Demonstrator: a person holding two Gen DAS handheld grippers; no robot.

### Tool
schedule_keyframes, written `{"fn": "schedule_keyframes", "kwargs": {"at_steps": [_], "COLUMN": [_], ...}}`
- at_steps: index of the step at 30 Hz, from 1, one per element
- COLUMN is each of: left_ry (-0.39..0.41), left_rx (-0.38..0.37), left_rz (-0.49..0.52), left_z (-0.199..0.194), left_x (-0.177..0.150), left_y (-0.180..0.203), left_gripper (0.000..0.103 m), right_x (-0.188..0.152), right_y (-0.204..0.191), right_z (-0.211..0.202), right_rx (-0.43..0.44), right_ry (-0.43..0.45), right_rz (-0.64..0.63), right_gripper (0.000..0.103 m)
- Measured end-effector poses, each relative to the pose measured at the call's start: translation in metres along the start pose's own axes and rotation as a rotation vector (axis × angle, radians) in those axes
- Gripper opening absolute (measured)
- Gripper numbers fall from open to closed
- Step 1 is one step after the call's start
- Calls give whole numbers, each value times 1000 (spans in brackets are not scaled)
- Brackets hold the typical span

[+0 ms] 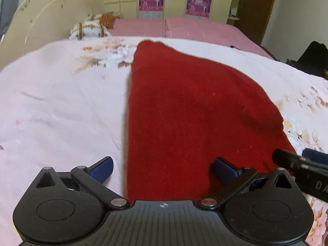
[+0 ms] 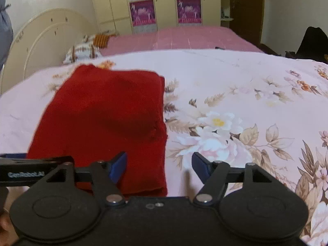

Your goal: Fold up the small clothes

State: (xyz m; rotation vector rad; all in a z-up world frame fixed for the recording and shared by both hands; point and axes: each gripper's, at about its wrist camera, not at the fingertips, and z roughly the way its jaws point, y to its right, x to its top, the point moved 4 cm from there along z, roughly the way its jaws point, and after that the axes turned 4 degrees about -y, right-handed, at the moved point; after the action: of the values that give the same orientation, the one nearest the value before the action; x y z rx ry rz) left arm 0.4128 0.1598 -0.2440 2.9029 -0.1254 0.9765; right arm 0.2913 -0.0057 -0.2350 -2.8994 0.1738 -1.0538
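A red knitted garment (image 1: 190,110) was seen laid flat on the floral bedsheet (image 1: 61,102), apparently already doubled lengthwise, its layered edge visible in the right wrist view. The left gripper (image 1: 163,169) and right gripper (image 2: 158,167) were both held spread and empty at its near end. A further crosswise fold was judged to remain.

bed (image 2: 235,78) pink floral sheet | cream curved headboard (image 1: 41,20) | pillows (image 1: 90,29) | yellow wardrobe (image 2: 164,2), purple panels | dark door (image 2: 246,6)
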Motion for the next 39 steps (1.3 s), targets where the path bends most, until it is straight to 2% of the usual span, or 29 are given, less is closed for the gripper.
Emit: {"fn": "schedule_keyframes", "kwargs": {"at_steps": [1, 5, 8, 12, 14, 17, 20, 23, 26, 29, 34, 39], "left_ry": [8, 36, 52, 10, 14, 33, 29, 49, 78, 82, 86, 131], "left_rx": [2, 34, 27, 34, 48, 70, 43, 7, 26, 33, 37, 46], "left_rz": [6, 37, 27, 13, 13, 11, 14, 8, -3, 12, 30, 22], "left_z": [-4, -19, -25, -23, -26, -33, -40, -49, -62, -73, -100, -147], "left_x": [0, -2, -5, -5, -4, -4, -5, -4, -3, -3, -6, -15], "left_y": [1, 5, 3, 0, -1, -2, -4, -9, -14, -16, -22, -32], "left_gripper": [103, 103, 103, 103, 103, 103, 103, 103, 103, 103, 103, 103], "right_x": [-2, -8, -8, -11, -12, -13, -11, -7, -7, -8, -11, -14], "right_y": [0, -3, -4, -8, -8, -7, -6, -5, -7, -10, -17, -23], "right_z": [0, 8, 9, 9, 6, 1, -8, -18, -28, -43, -76, -127], "right_rx": [-4, -26, -21, -33, -27, -40, -39, -26, 0, -17, 27, 29], "right_ry": [-5, -40, -48, -70, -79, -92, -91, -94, -112, -116, -86, 36], "right_rz": [1, -13, 2, -15, -10, -9, -7, 7, -3, -9, -58, -96], "right_gripper": [79, 79, 79, 81, 81, 88, 91, 101, 102, 102, 102, 102]}}
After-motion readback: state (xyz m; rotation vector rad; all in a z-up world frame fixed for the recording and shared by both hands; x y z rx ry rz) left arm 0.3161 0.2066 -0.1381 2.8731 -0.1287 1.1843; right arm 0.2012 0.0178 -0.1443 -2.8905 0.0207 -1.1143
